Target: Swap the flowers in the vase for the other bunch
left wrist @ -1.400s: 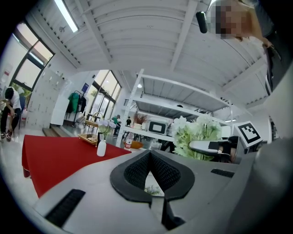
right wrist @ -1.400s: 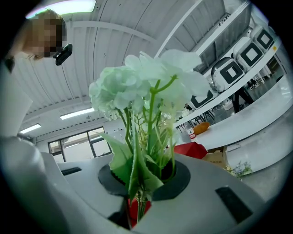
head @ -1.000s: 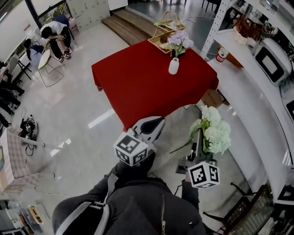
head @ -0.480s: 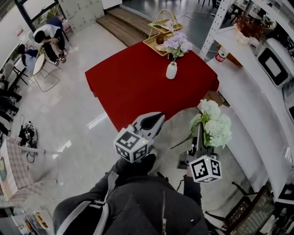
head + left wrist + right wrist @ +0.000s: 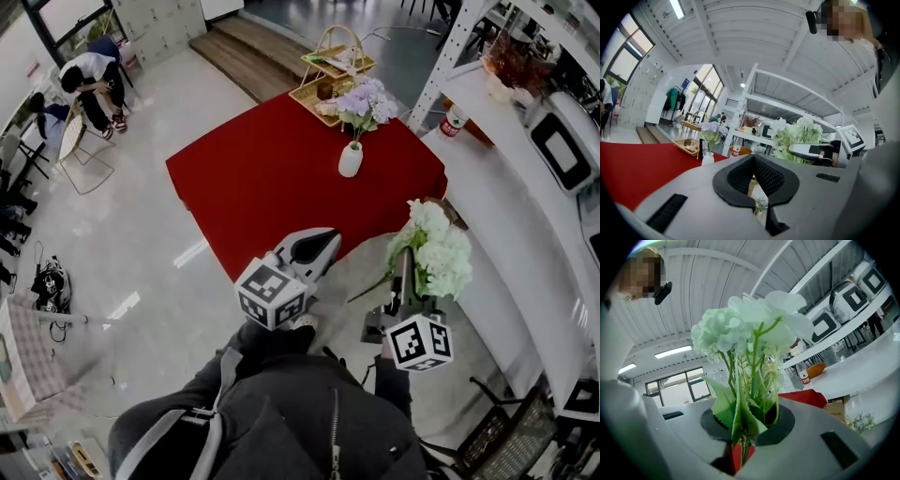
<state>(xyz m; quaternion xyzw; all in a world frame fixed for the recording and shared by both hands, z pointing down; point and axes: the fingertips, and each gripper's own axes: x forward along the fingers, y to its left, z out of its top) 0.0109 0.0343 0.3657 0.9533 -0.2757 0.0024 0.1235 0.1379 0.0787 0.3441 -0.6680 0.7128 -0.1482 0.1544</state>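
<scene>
The vase (image 5: pixel 350 159) stands near the table's (image 5: pixel 272 178) far right corner, flowers (image 5: pixel 365 97) in it — a basket (image 5: pixel 323 92) just behind. Before the table, the left gripper (image 5: pixel 328 236) is beside the right gripper (image 5: pixel 403 261), which holds the other bunch (image 5: pixel 439 251) — shelves (image 5: pixel 502 164) run along the right.

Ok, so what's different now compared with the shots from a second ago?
The person has stepped closer to the red table: it and the white vase sit lower in the head view. Nothing was grabbed or released. The right tongs stay shut on the white bunch, the left tongs stay shut and empty, and the purple flowers are still in the vase.
</scene>
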